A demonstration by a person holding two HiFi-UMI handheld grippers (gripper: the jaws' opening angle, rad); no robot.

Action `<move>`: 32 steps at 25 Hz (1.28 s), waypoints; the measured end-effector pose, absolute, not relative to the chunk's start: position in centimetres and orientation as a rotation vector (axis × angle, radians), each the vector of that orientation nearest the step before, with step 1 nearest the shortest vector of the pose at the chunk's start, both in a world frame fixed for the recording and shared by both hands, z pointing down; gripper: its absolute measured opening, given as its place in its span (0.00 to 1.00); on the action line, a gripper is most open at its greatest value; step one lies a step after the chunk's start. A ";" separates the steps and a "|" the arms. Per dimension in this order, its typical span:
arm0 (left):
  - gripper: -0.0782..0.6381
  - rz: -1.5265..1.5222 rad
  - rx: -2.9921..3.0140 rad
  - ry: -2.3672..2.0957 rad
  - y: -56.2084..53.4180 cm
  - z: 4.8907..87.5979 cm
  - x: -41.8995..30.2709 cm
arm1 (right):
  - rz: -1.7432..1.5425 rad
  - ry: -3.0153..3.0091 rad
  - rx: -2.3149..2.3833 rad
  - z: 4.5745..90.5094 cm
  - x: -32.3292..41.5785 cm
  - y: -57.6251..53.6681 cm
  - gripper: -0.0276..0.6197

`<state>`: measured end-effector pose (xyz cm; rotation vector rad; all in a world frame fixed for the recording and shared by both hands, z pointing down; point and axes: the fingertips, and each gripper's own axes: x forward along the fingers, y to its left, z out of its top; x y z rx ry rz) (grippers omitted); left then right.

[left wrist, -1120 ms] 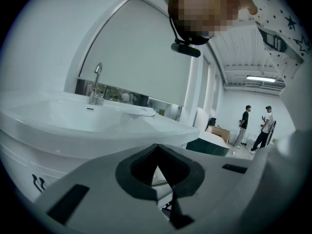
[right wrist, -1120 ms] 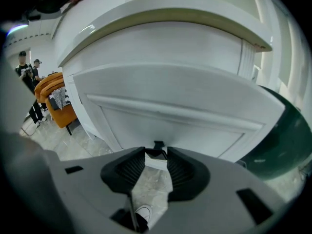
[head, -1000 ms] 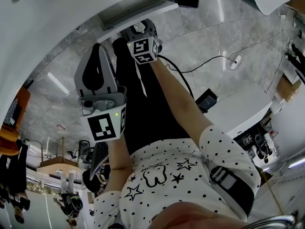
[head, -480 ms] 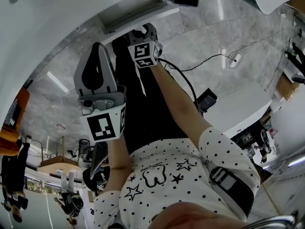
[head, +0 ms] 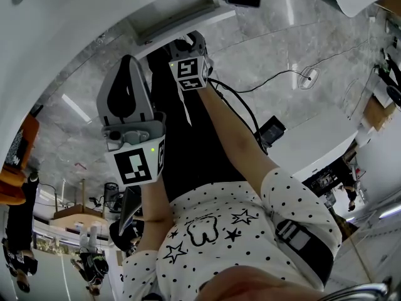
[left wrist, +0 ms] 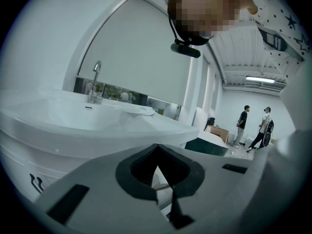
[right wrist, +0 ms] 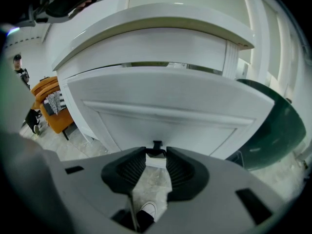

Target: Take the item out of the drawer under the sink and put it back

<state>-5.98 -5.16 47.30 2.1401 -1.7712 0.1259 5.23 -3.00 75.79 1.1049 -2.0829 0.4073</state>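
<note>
The left gripper (left wrist: 156, 147) is held out, jaws together and empty. The right gripper (right wrist: 156, 156) points down, jaws apart but just closing, a small handle (right wrist: 156, 146) at their tips.

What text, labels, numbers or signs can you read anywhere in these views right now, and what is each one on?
No readable words or numbers in any view.
Left marker cube and right marker cube: black-and-white square patterns only, no letters.
Shirt: stars and an outlined figure, no word.
Small dark mark on the cabinet under the sink: too small to read.
</note>
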 end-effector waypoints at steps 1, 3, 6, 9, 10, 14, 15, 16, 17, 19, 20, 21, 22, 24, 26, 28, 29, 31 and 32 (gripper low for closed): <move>0.10 0.126 2.140 -1.771 -5.1 47.3 -5.9 | 0.410 -2.084 1.106 75.9 5.3 -3.0 0.26; 0.10 0.124 2.142 -1.770 -4.9 47.3 -5.7 | 0.416 -2.087 1.106 76.0 5.3 -3.0 0.26; 0.10 0.123 2.145 -1.770 -4.7 47.1 -5.6 | 0.433 -2.082 1.107 75.9 5.4 -3.1 0.27; 0.10 0.121 2.148 -1.772 -4.4 47.0 -5.6 | 0.459 -2.065 1.114 75.7 5.5 -2.9 0.27; 0.10 0.121 2.148 -1.773 -4.3 46.9 -5.7 | 0.464 -2.061 1.117 75.6 5.6 -2.8 0.27; 0.10 0.124 2.144 -1.781 -3.9 46.2 -6.3 | 0.460 -2.031 1.149 73.9 6.6 -1.9 0.11; 0.10 0.120 2.144 -1.785 -3.8 45.9 -6.4 | 0.461 -2.025 1.159 73.2 7.0 -1.7 0.10; 0.10 0.115 2.143 -1.790 -3.8 45.7 -6.5 | 0.461 -2.027 1.163 72.4 7.4 -1.6 0.08; 0.10 0.109 2.141 -1.793 -3.8 45.4 -6.6 | 0.458 -2.034 1.164 71.6 7.8 -1.5 0.06; 0.10 0.098 2.141 -1.794 -3.9 44.6 -6.7 | 0.457 -2.061 1.177 69.5 8.3 -1.8 0.06; 0.10 0.094 2.144 -1.792 -3.9 44.1 -6.7 | 0.466 -2.075 1.189 68.4 8.5 -2.0 0.06; 0.10 0.091 2.150 -1.789 -3.9 43.6 -6.7 | 0.480 -2.092 1.202 67.1 8.7 -2.2 0.06; 0.10 0.088 2.157 -1.785 -3.9 43.0 -6.8 | 0.492 -2.112 1.212 65.7 8.8 -2.3 0.06; 0.10 0.081 2.172 -1.772 -3.8 41.8 -6.9 | 0.496 -2.161 1.219 62.7 9.0 -2.2 0.06; 0.10 0.087 2.193 -1.763 -3.8 40.4 -7.1 | 0.487 -2.199 1.220 59.7 9.5 -2.0 0.06; 0.10 0.098 2.210 -1.771 -3.9 38.8 -7.4 | 0.493 -2.236 1.235 56.9 9.8 -2.2 0.06; 0.10 0.099 2.213 -1.779 -3.8 38.0 -7.6 | 0.498 -2.255 1.250 55.5 9.9 -2.4 0.06; 0.10 0.092 2.212 -1.789 -3.5 36.3 -7.8 | 0.496 -2.295 1.282 52.4 10.0 -2.9 0.06; 0.10 0.086 2.212 -1.790 -3.4 35.5 -7.8 | 0.487 -2.319 1.294 50.8 10.0 -3.3 0.06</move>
